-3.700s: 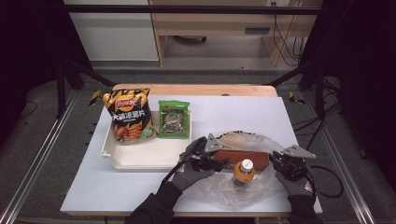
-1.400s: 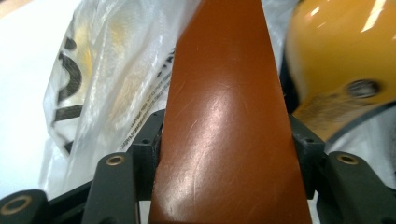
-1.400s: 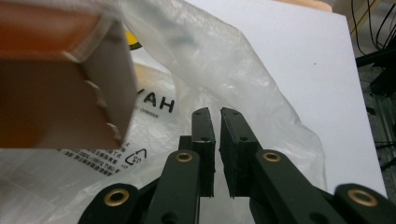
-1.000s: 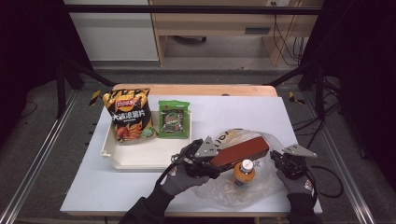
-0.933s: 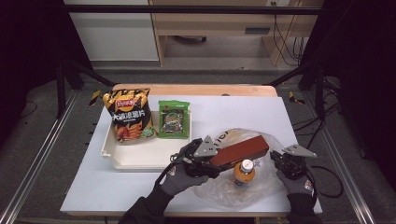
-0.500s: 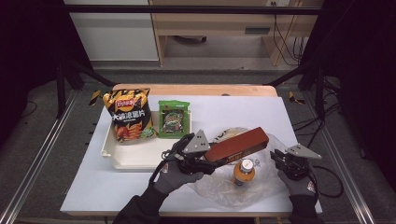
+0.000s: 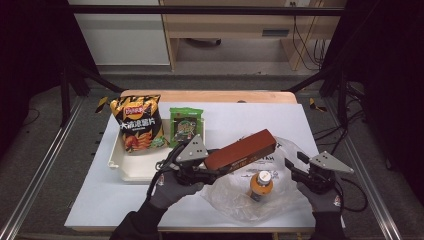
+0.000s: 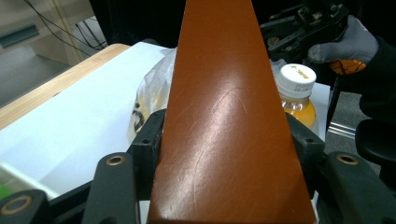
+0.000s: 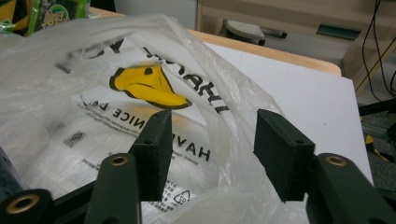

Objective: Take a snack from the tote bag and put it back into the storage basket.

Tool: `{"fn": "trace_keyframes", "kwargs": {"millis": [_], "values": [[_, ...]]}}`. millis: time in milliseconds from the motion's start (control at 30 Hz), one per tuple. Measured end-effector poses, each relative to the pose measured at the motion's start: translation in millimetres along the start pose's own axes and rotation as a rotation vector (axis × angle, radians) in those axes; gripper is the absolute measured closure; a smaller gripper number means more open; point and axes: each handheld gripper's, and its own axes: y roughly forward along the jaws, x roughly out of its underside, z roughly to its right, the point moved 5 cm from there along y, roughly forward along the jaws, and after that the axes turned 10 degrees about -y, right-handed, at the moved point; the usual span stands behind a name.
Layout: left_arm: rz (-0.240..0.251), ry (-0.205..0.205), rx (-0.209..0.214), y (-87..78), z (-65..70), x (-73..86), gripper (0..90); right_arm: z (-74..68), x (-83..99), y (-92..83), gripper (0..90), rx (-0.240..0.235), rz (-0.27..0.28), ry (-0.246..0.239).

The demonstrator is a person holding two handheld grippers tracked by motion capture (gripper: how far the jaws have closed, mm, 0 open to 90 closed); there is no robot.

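Observation:
A long red-brown box is tilted above the table, and my left gripper is shut on its near end; in the left gripper view the box runs up between both jaws. Below it a clear plastic bag with yellow and black print lies open on the white table, with an orange-juice bottle with a white cap standing in it. My right gripper is at the bag's right edge. Its jaws have just been opening; bag film lies loose between and beyond them, unpressed.
A white tray sits at the left of the table with an orange-black chips bag and a green snack packet on its far part. A wooden strip edges the table's far side. Black frame legs stand on both sides.
My left gripper has lifted the box up and to the left, out over the bag. The right gripper's jaws have opened off the bag's film and the hand has risen a little.

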Motion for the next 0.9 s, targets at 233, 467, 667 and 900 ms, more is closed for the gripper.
{"fn": "trace_keyframes", "kwargs": {"millis": [233, 467, 667, 900], "values": [[0.0, -0.012, -0.036, -21.8, -9.9, 6.5, 42.8, 3.3, -4.8, -4.9, 35.6, 0.031, 0.028, 0.003], [0.01, -0.026, -0.072, -46.0, -22.6, 13.6, 42.8, 4.0, -2.4, -3.0, 33.2, 0.044, 0.017, 0.0], [0.019, -0.05, -0.112, -65.9, -37.4, 23.1, 42.8, 6.1, -0.5, -2.5, 31.4, 0.061, 0.017, -0.006], [0.023, -0.083, -0.158, -86.9, -55.9, 37.4, 42.9, 4.2, -0.5, -1.0, 28.8, 0.053, 0.012, -0.003]]}}
